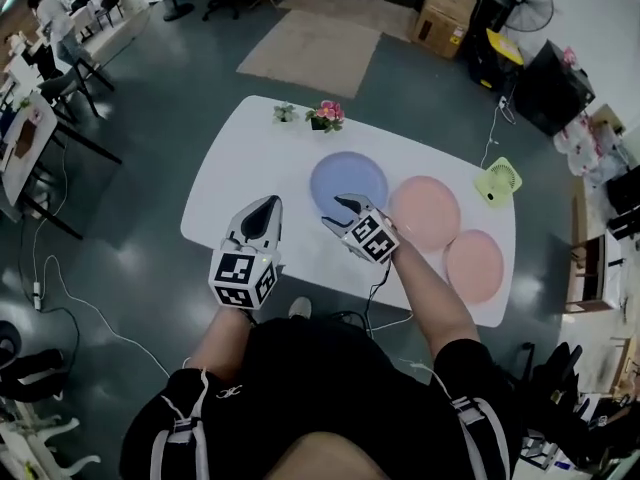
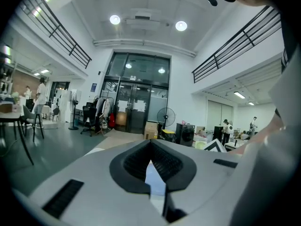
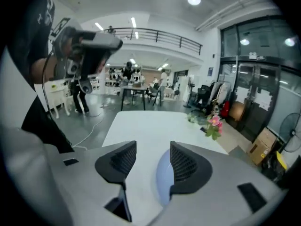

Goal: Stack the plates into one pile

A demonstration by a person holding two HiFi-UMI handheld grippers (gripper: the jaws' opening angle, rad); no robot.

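Observation:
Three plates lie apart on the white table [image 1: 250, 168]: a blue plate [image 1: 348, 181] in the middle, a pink plate [image 1: 425, 211] to its right, and a second pink plate [image 1: 473, 265] near the right front edge. My right gripper [image 1: 338, 213] hovers at the blue plate's near rim. It is open, with nothing between its pads. In the right gripper view the right gripper [image 3: 153, 147] frames the table, with the blue plate [image 3: 162, 182] under its right jaw. My left gripper [image 1: 270, 202] is over the table left of the blue plate. Its jaws meet at the tips [image 2: 150, 145], holding nothing.
A small pot of pink flowers [image 1: 326, 115] and a smaller plant [image 1: 286, 112] stand at the table's far edge. A green desk fan [image 1: 498, 181] sits at the far right corner. Cables run off the front edge. A person's legs are below the table.

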